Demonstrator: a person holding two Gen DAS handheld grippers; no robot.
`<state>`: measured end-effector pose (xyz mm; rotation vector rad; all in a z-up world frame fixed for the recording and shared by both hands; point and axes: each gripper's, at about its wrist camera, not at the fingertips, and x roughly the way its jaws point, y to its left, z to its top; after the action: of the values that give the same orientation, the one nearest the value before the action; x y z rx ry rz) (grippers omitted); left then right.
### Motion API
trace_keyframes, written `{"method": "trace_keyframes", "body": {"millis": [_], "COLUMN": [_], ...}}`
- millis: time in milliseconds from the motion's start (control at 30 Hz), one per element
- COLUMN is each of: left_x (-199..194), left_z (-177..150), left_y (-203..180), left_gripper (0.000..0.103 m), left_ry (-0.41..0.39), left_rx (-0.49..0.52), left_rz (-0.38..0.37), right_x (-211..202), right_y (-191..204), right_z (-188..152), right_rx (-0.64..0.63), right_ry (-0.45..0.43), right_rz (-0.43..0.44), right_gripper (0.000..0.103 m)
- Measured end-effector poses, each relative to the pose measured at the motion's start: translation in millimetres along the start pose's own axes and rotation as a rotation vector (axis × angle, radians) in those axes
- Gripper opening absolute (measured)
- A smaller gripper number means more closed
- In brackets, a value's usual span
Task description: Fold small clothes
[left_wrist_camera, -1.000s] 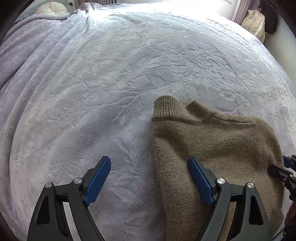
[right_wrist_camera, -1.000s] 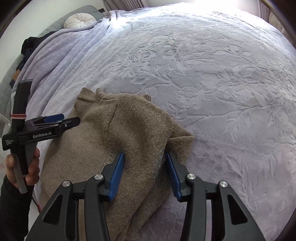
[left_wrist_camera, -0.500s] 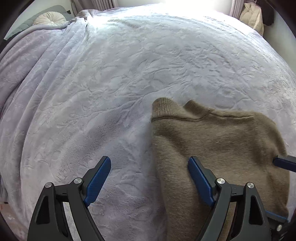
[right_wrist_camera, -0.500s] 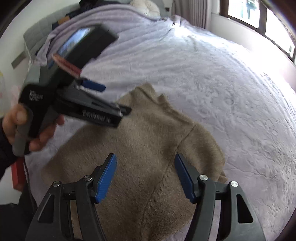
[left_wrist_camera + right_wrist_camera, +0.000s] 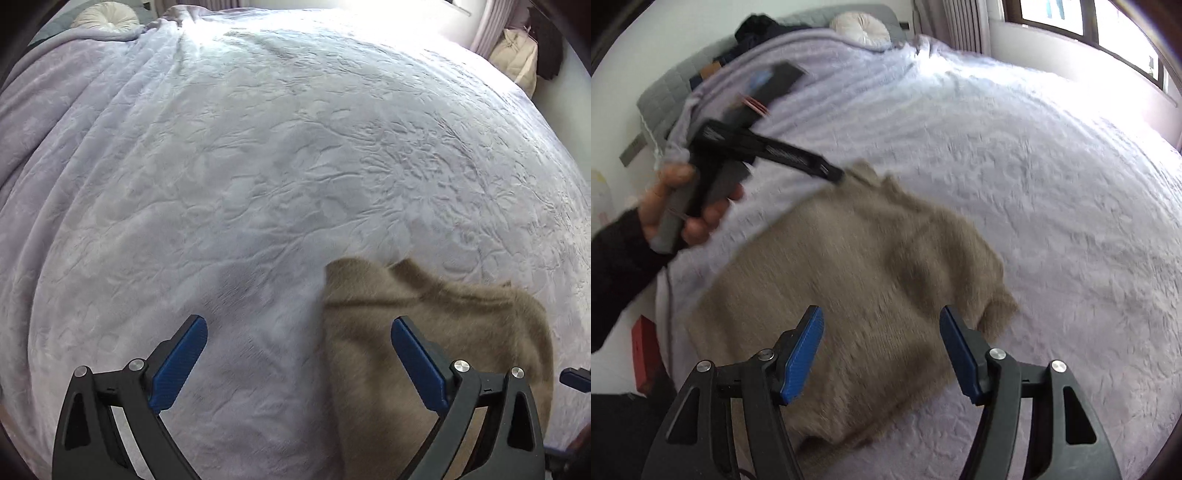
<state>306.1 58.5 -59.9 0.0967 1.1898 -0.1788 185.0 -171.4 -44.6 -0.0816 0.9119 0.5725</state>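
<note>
An olive-brown knit sweater (image 5: 369, 332) lies folded on the pale lilac bedspread (image 5: 258, 166), collar pointing away. My left gripper (image 5: 297, 321) hovers over the sweater's left edge. Its jaws are opening wide, and only the bedspread and that edge lie below them, nothing pinched. In the right wrist view the sweater (image 5: 849, 251) is motion-blurred. My right gripper (image 5: 880, 312) stands open above its near half, with the pads clear of the cloth. A hand (image 5: 676, 206) in a dark sleeve holds the left gripper by the collar corner.
The bedspread (image 5: 1034, 184) stretches far to the back and right. A round cream cushion (image 5: 860, 27) and dark clothes sit at the headboard. A window (image 5: 1071, 14) glares at the back. A red box (image 5: 646, 350) is on the floor at the left.
The right gripper let go of the sweater's folded edge, opened, rolled and rose. The left gripper's jaws spread wider and it drew back, so the sweater sits lower in its view.
</note>
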Motion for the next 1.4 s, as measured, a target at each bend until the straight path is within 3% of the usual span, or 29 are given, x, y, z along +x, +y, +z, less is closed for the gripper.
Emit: {"method": "trace_keyframes", "body": {"millis": [67,100,167,267,333,400,533,667,733,800,867,967,1067,1200,1333,1367,1400], "left_x": [16,31,48,33,1,-29,-68,-76,-64,-57,-66,-90,-101,-90,-47,-34,-33], "left_z": [10,13,15,11,0,-14,-55,-101,-115,-127,-132,-133,-127,-112,-100,-102,-106], "left_y": [-7,-8,-2,11,14,10,-19,-47,-48,-40,-30,-31,-43,-51,-57,-58,-56], "left_gripper": [0.101,0.101,0.101,0.101,0.101,0.101,0.101,0.101,0.101,0.101,0.101,0.101,0.101,0.101,0.101,0.101,0.101], "left_ry": [0.029,0.083,0.148,0.137,0.074,0.01,-0.047,-0.069,-0.039,-0.013,-0.014,-0.107,-0.176,-0.218,-0.095,-0.05,-0.059], "left_rx": [0.024,0.026,-0.011,-0.07,-0.067,-0.044,0.036,0.134,0.149,0.095,0.021,-0.001,-0.018,-0.039,-0.036,-0.027,-0.036], "left_rz": [0.085,0.14,0.118,0.052,0.023,0.012,-0.075,-0.044,0.004,-0.058,-0.094,-0.032,-0.026,-0.005,0.051,0.067,0.054], "right_x": [3,10,29,63,51,24,-36,-44,-25,-6,-13,-42,-51,-15,26,30,27], "right_y": [3,4,1,-18,-34,-34,8,55,62,57,52,58,69,76,69,68,70], "right_z": [13,19,27,19,12,8,0,-17,-33,-53,-62,-60,-41,-17,-15,-18,-23], "right_rx": [-0.002,-0.006,-0.005,0.046,0.164,0.213,0.12,-0.003,-0.013,0.039,0.104,0.134,0.125,0.108,0.104,0.11,0.116], "right_ry": [-0.018,-0.008,0.044,0.195,0.168,0.111,-0.054,-0.044,0.047,0.119,0.09,-0.012,-0.086,-0.05,0.068,0.068,0.051], "right_rz": [-0.016,-0.034,-0.064,-0.118,-0.059,-0.065,0.077,0.186,0.135,0.095,0.125,0.096,-0.033,-0.13,-0.178,-0.185,-0.195], "right_gripper": [0.075,0.076,0.076,0.076,0.076,0.076,0.076,0.077,0.077,0.075,0.076,0.077,0.08,0.08,0.079,0.079,0.079]}}
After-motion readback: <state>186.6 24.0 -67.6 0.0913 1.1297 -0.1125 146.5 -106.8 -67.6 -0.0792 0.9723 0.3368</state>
